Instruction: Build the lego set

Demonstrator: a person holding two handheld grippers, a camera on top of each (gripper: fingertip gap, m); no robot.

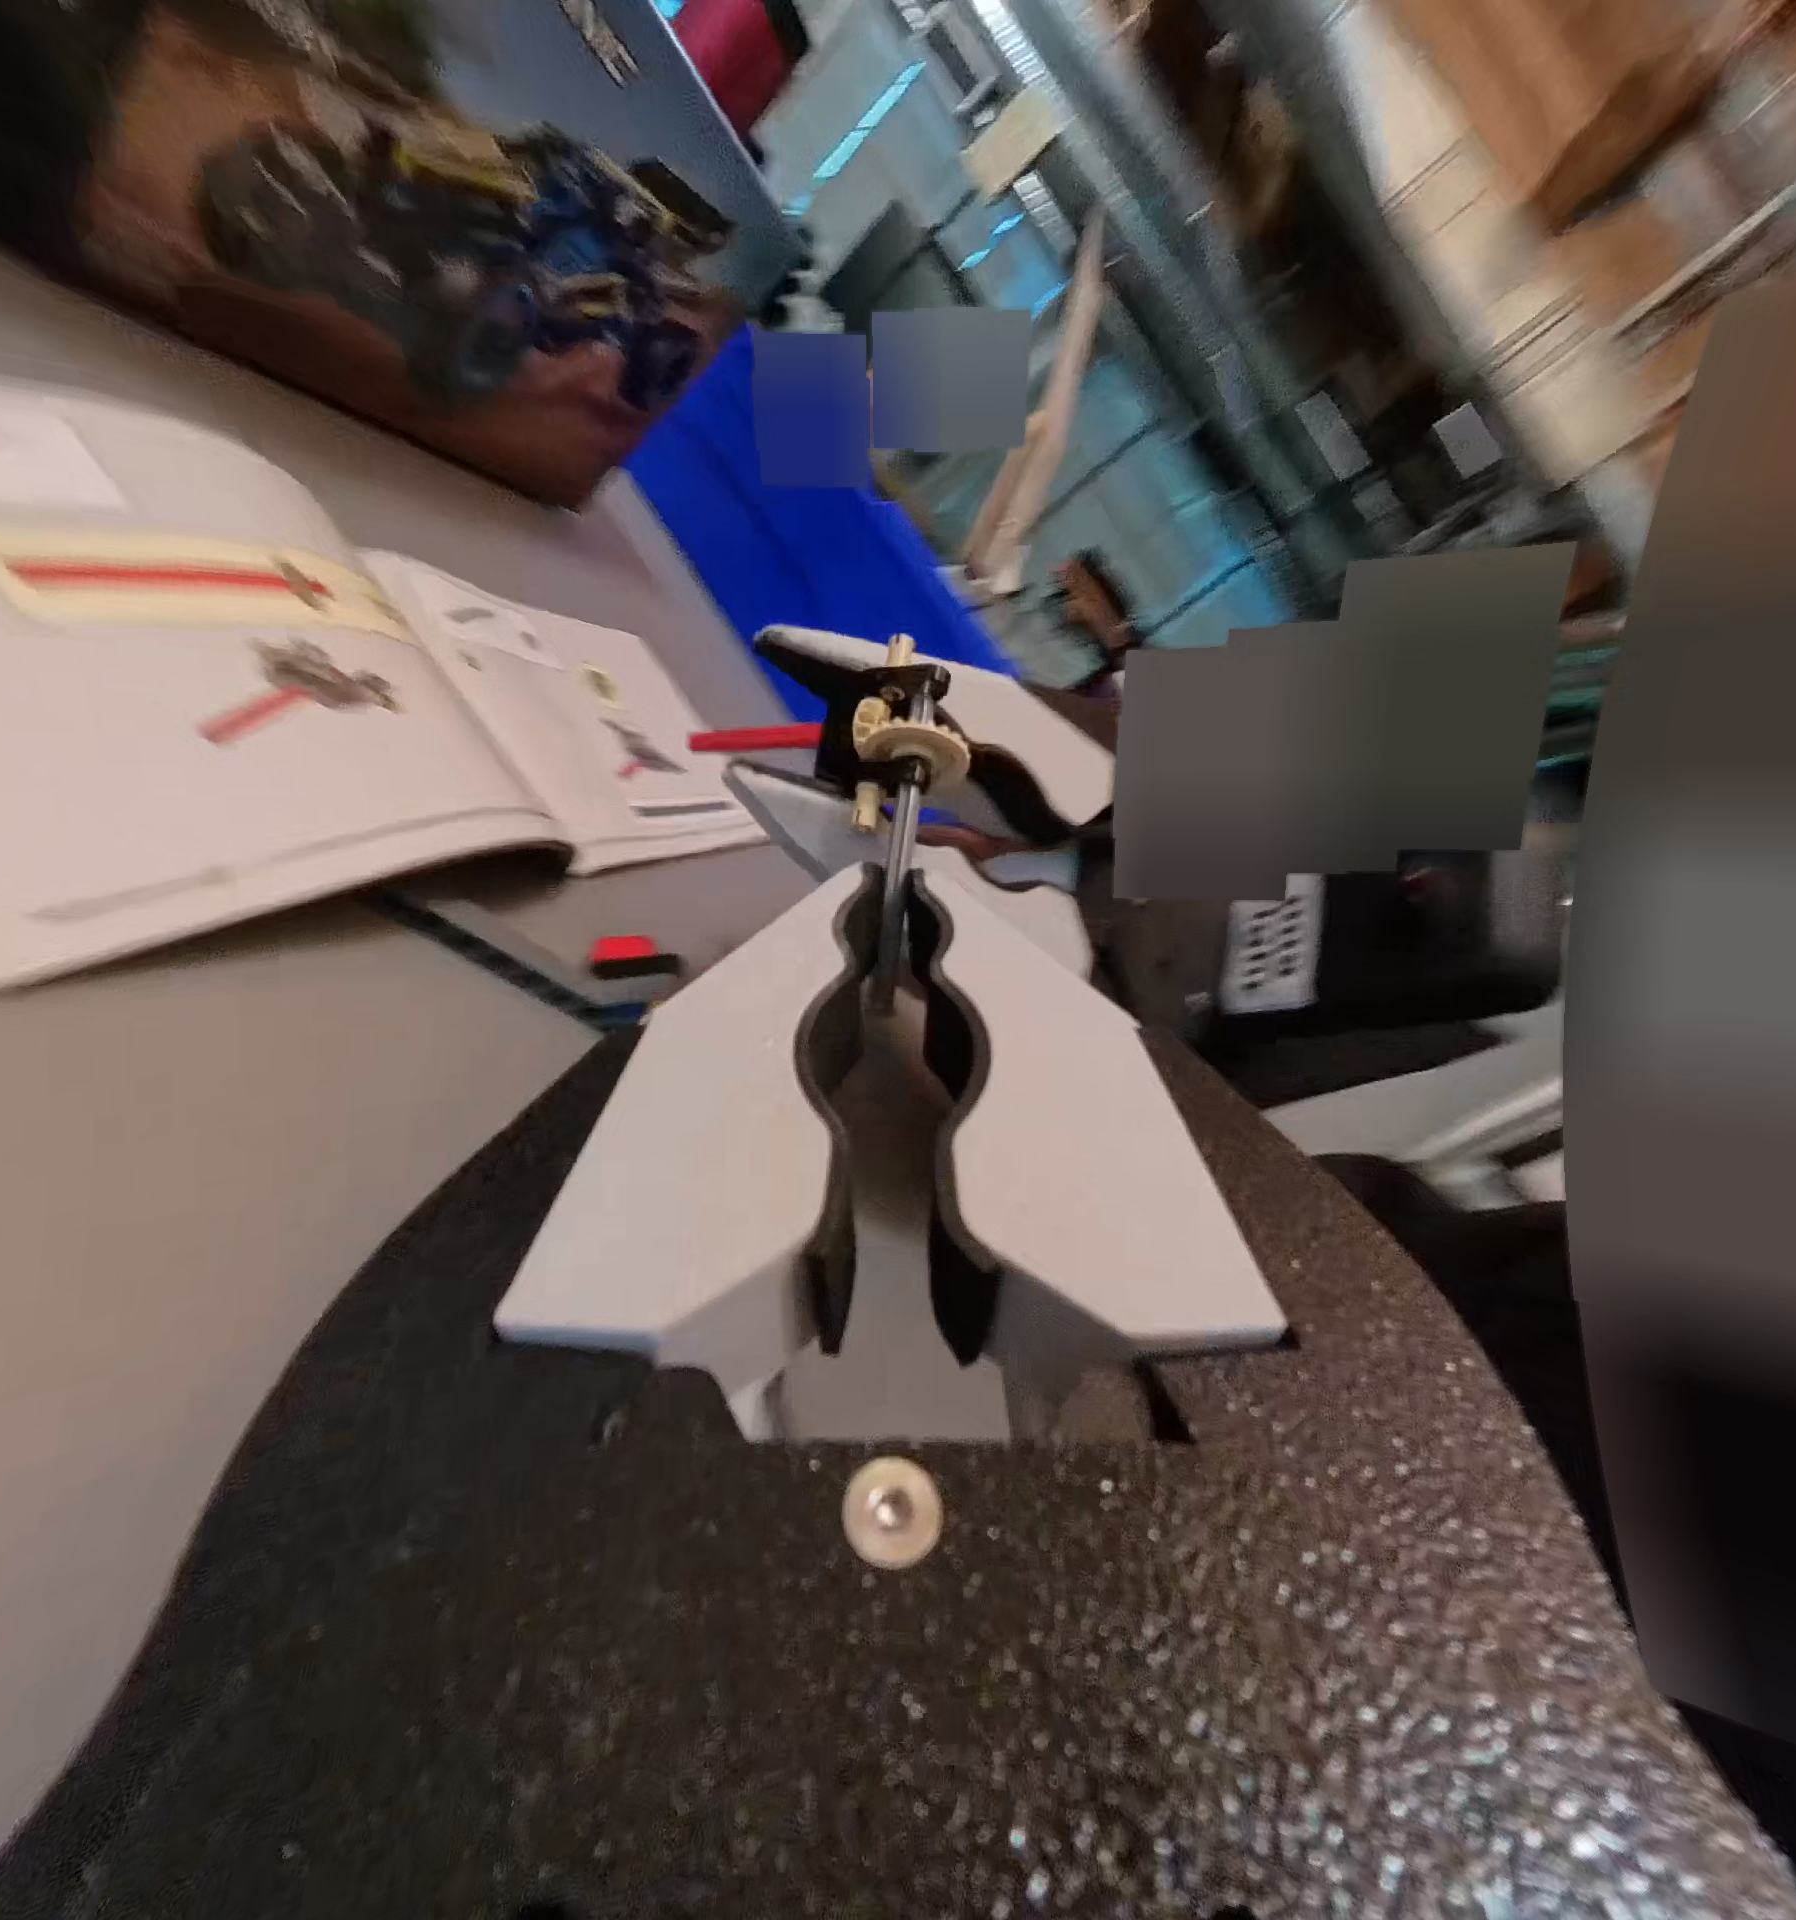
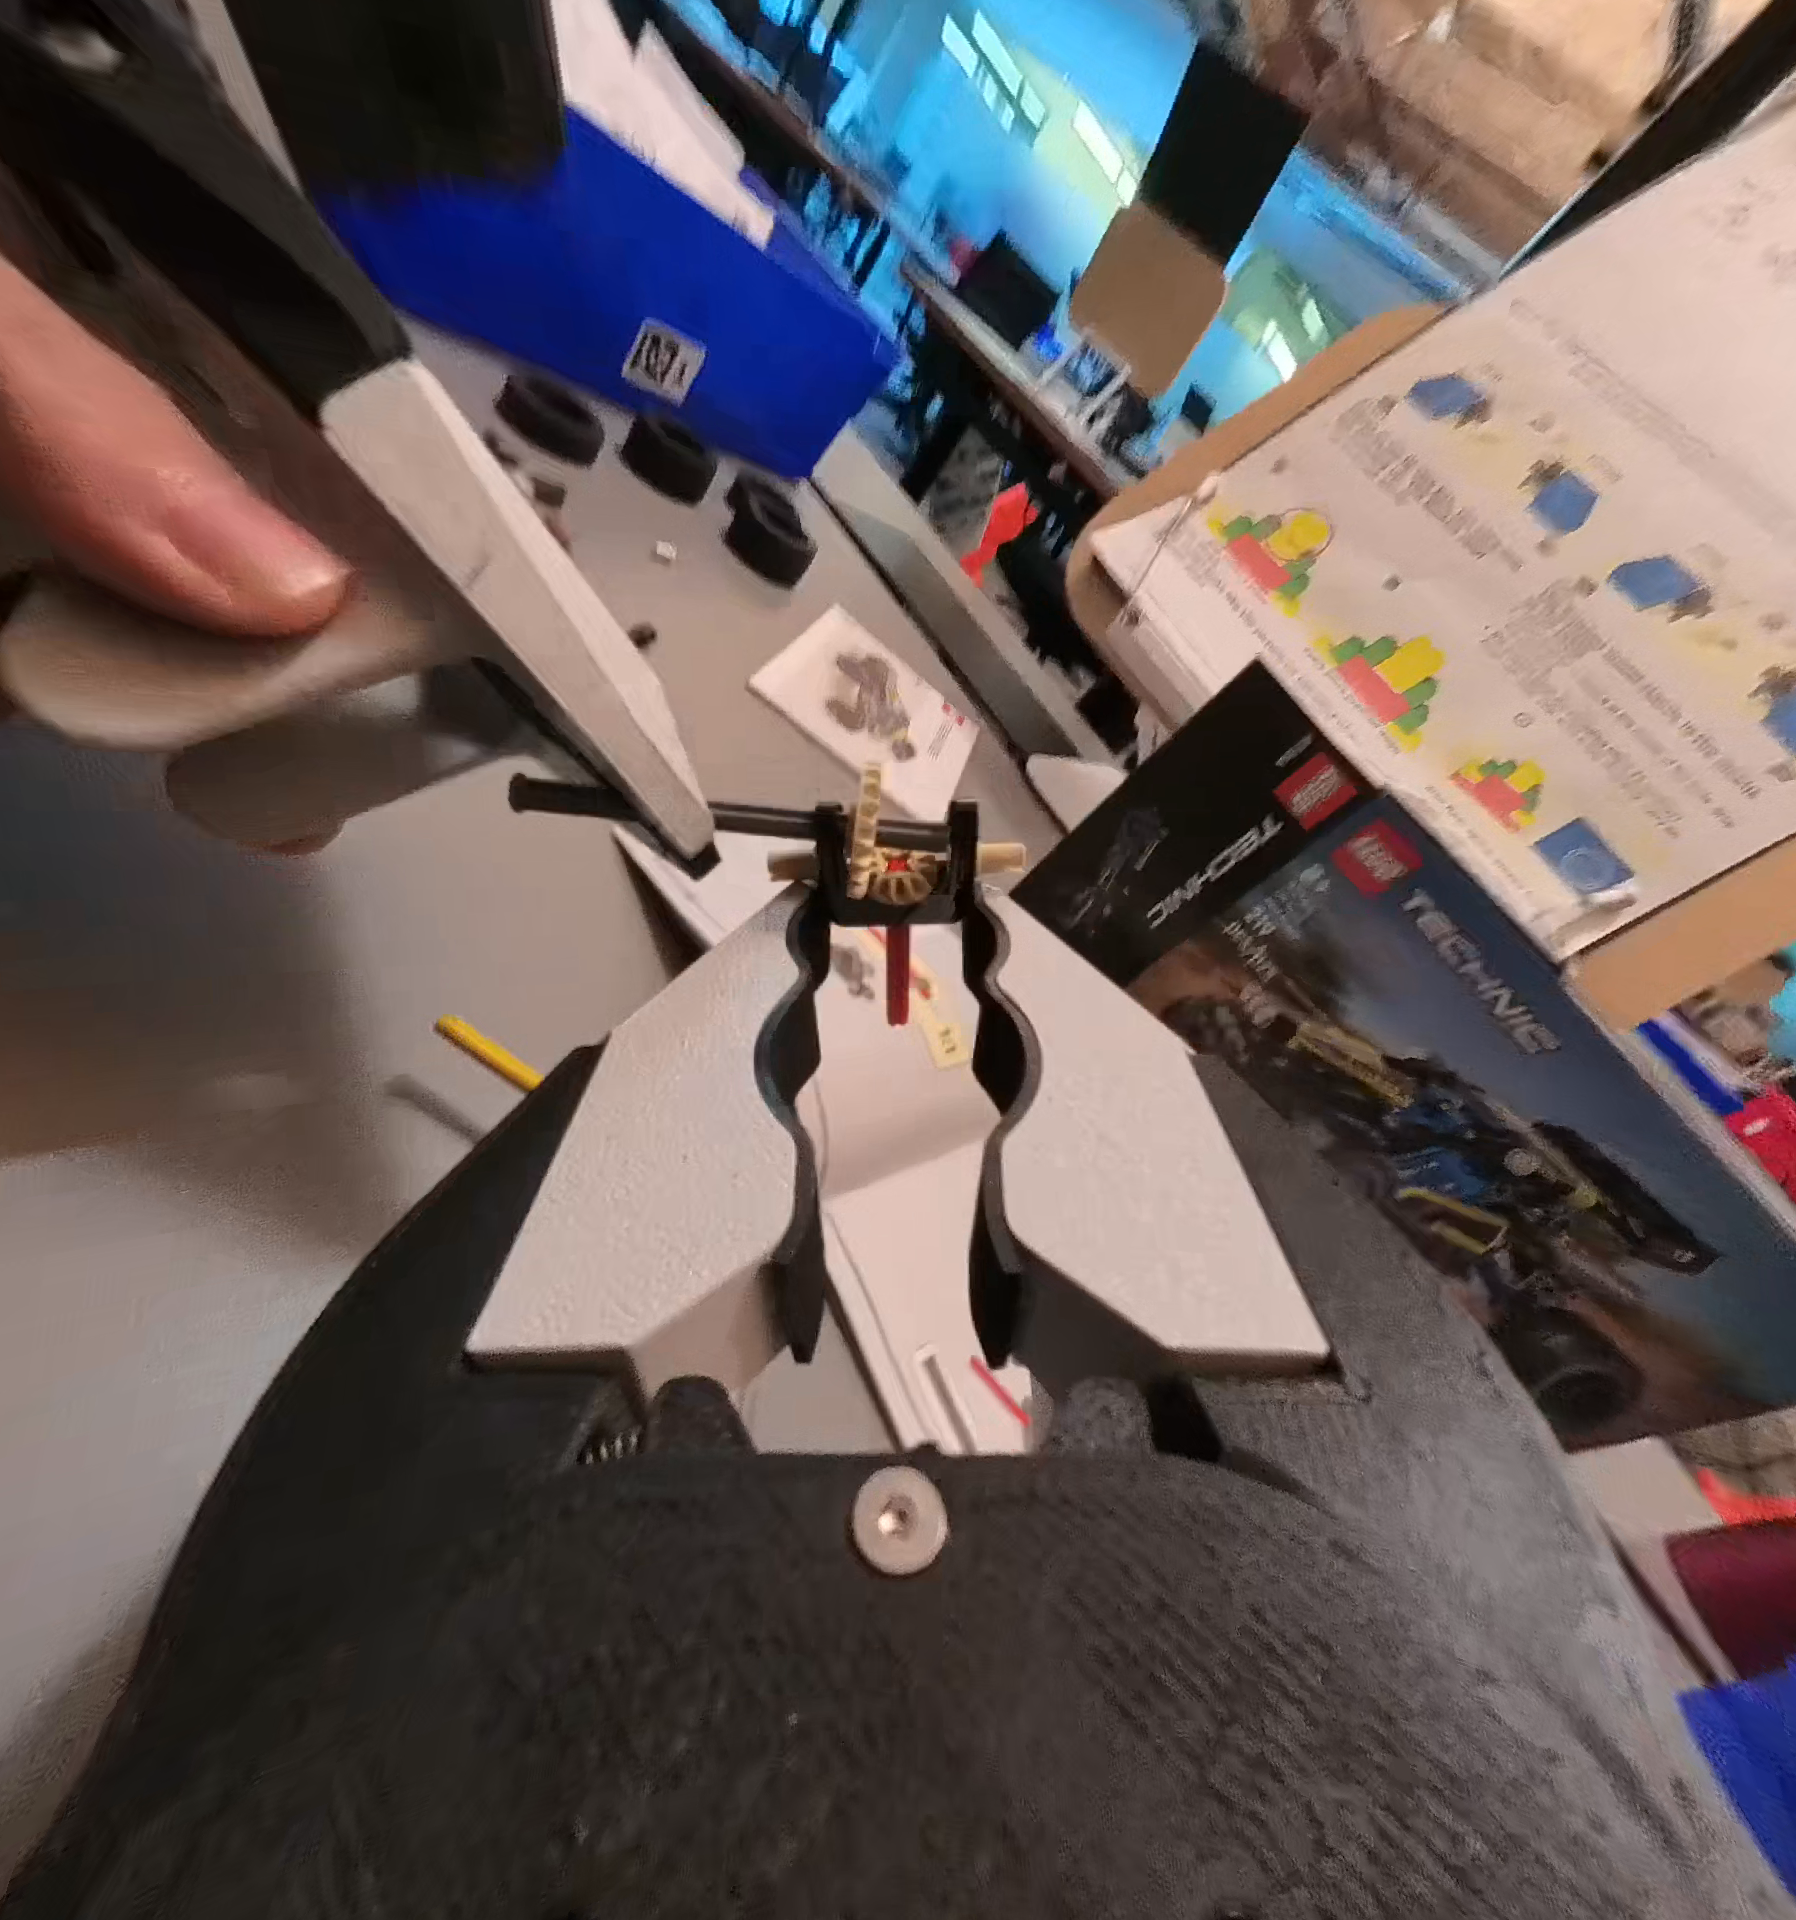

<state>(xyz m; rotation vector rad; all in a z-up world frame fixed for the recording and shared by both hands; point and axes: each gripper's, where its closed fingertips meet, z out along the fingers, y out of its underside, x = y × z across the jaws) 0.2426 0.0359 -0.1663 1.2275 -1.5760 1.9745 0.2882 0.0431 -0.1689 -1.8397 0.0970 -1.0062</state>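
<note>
My left gripper [image 1: 889,883] is shut on a thin black axle [image 1: 899,842] that runs up through a tan gear [image 1: 909,743]. The gear sits in a small black frame [image 1: 899,681] held off the table by my right gripper [image 1: 987,769], seen farther off. A red axle [image 1: 754,740] sticks out of the frame to the left. In the right wrist view my right gripper [image 2: 894,904] is shut on the black frame [image 2: 894,904] with tan gears [image 2: 889,878]; the red axle [image 2: 899,977] points back between the fingers. The left gripper's fingers [image 2: 582,675] hold the black axle [image 2: 561,798] from the left.
An open instruction booklet [image 1: 250,675] lies on the grey table [image 1: 146,1195] at left, with the set's box [image 1: 406,281] behind it. The box [image 2: 1393,1039] also shows at right under a board with a printed sheet [image 2: 1496,582]. Black tyres [image 2: 665,457], a yellow axle [image 2: 489,1049], a leaflet [image 2: 863,696] and a blue bin [image 2: 613,270] lie around. A hand [image 2: 146,499] grips the left gripper.
</note>
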